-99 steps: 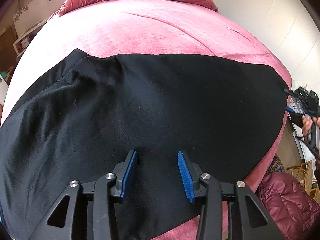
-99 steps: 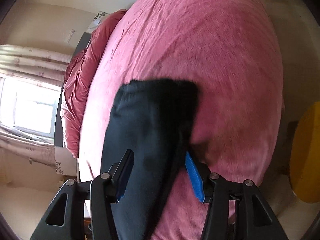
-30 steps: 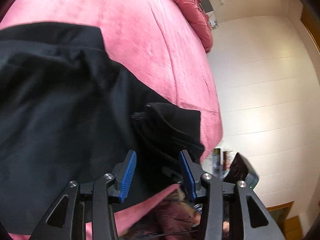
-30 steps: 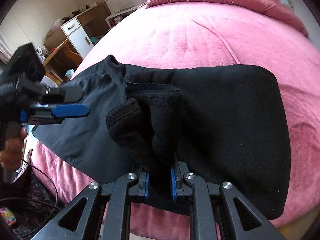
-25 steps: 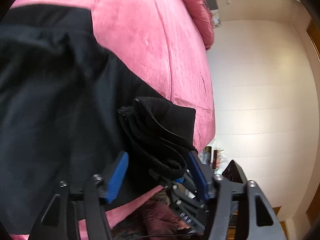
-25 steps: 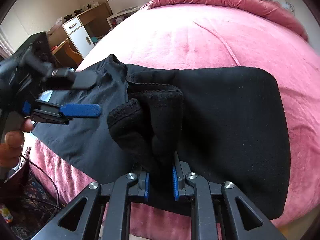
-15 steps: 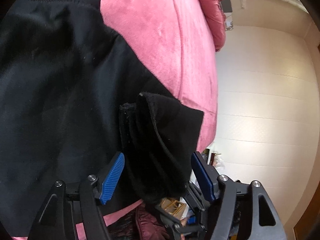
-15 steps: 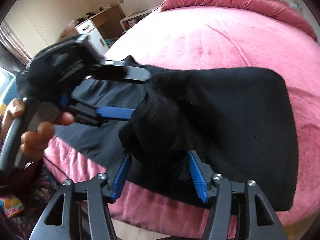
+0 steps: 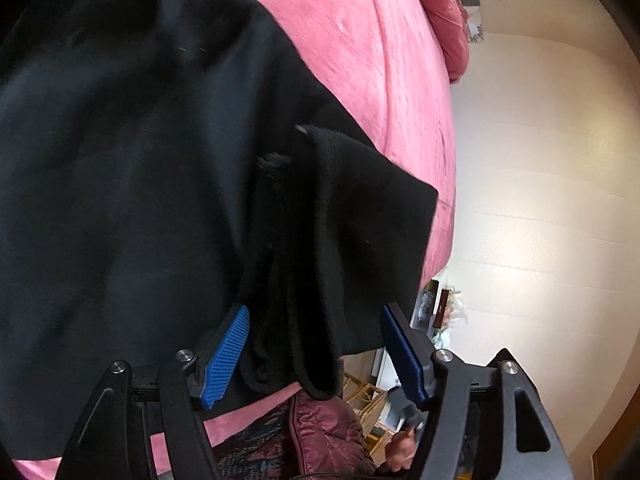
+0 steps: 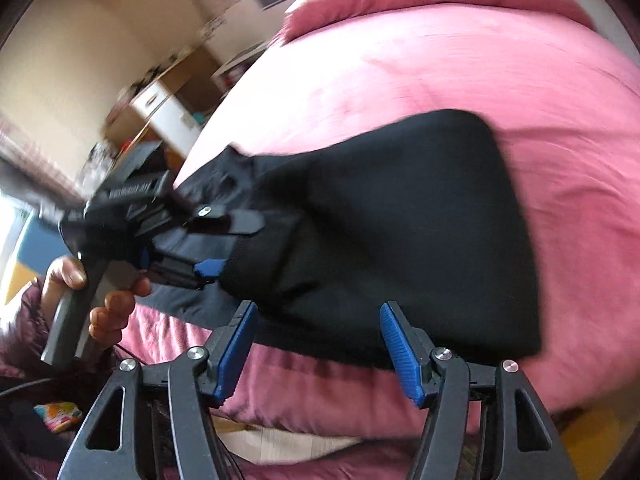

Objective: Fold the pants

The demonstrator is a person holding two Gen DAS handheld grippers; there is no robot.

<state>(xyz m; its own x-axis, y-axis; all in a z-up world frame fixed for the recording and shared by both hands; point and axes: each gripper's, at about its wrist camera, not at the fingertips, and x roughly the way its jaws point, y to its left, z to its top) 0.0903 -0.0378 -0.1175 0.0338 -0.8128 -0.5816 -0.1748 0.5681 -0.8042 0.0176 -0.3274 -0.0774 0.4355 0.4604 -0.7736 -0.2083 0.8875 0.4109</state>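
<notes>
Handoff just happened: right gripper (image 10: 316, 344) had been clamped on the bunched cuff end of the pants (image 9: 140, 160) a second earlier, then its jaws opened and it backed off, nothing between them now. Left gripper (image 9: 316, 352) had moved in at the bunch (image 9: 320, 240), its jaws closing a little but apart, fabric between the pads, not yet pinched. Pants lay on the pink bed (image 10: 440, 64), bunch at 6 o'clock in the left wrist view; fold looked partway, next grab pending.

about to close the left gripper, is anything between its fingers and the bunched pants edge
Nothing visible is in the way. The bunched black pants edge already lies between the left gripper's open jaws, which have just been closing slightly; the right gripper is open and clear.
</notes>
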